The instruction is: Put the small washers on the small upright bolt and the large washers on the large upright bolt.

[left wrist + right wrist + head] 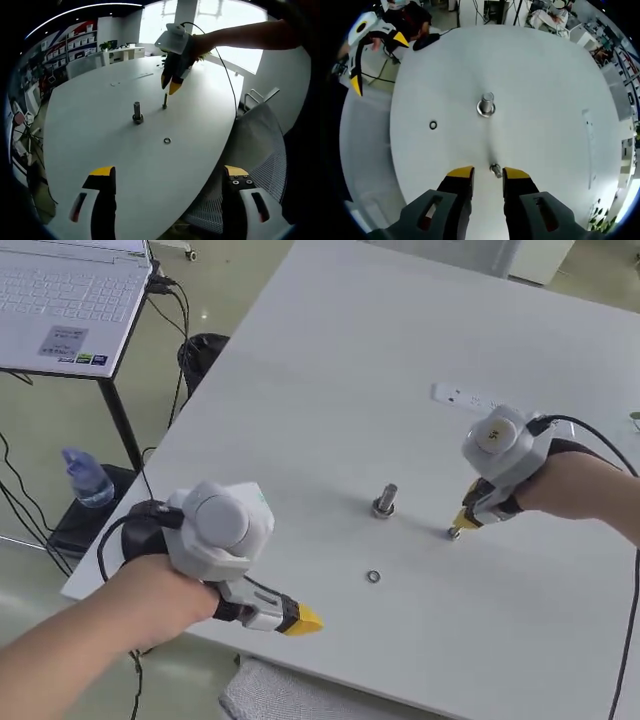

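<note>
Since the washer (pixel 373 576) lies flat near the large bolt (pixel 385 502), it looks thin, stiff and slippery: pinch across its outer rim. The right gripper (pixel 488 175), jaws narrowly parted, flanks the small bolt (pixel 455 532), clamping nothing; the left gripper (pixel 168 172) gapes empty

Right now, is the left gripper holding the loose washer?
No, the left gripper is open and the washer lies on the table ahead of it.

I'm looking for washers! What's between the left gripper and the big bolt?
One loose washer lies on the white table between the left gripper and the big bolt, seen in the left gripper view.
</note>
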Demonstrator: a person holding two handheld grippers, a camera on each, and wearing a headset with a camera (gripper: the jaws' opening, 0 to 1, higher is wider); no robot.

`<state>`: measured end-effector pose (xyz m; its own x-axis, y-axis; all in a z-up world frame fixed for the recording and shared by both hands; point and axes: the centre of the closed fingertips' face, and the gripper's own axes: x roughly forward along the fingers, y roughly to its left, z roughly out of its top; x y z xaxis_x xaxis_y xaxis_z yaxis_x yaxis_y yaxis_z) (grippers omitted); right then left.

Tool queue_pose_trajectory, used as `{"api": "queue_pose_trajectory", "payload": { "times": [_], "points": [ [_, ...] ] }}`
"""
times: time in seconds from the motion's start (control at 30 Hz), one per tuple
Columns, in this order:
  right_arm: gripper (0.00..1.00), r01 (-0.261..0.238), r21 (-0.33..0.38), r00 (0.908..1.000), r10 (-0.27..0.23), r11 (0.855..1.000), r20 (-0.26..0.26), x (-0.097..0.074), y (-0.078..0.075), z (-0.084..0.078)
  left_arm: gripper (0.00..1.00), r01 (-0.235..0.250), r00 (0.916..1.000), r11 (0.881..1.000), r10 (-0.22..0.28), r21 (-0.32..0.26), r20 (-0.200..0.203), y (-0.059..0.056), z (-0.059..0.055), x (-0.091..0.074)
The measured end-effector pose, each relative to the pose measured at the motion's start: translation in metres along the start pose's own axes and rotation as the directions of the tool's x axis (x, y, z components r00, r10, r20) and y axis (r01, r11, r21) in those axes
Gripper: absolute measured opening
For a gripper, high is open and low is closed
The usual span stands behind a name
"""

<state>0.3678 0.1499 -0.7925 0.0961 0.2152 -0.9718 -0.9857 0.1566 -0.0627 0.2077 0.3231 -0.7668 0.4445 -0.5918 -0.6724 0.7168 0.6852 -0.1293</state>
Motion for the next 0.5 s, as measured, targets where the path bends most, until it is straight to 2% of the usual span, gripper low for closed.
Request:
{"api": "queue_pose_trajectory", "payload": {
  "times": [0.17,0.5],
  "points": [
    [0.24,-0.004,-0.01,0.9997,0.005,1.0,0.022,0.0,0.011,0.004,0.87,0.01,0.9999,1.0,-0.01,0.006,0.002,-0.005,-0.003,0.003],
    [0.25,-0.043,-0.018,0.9984,0.044,0.999,0.037,0.009,0.041,0.004,0.87,0.015,0.9999,1.0,-0.015,0.002,-0.003,-0.004,-0.004,0.003]
  ]
}}
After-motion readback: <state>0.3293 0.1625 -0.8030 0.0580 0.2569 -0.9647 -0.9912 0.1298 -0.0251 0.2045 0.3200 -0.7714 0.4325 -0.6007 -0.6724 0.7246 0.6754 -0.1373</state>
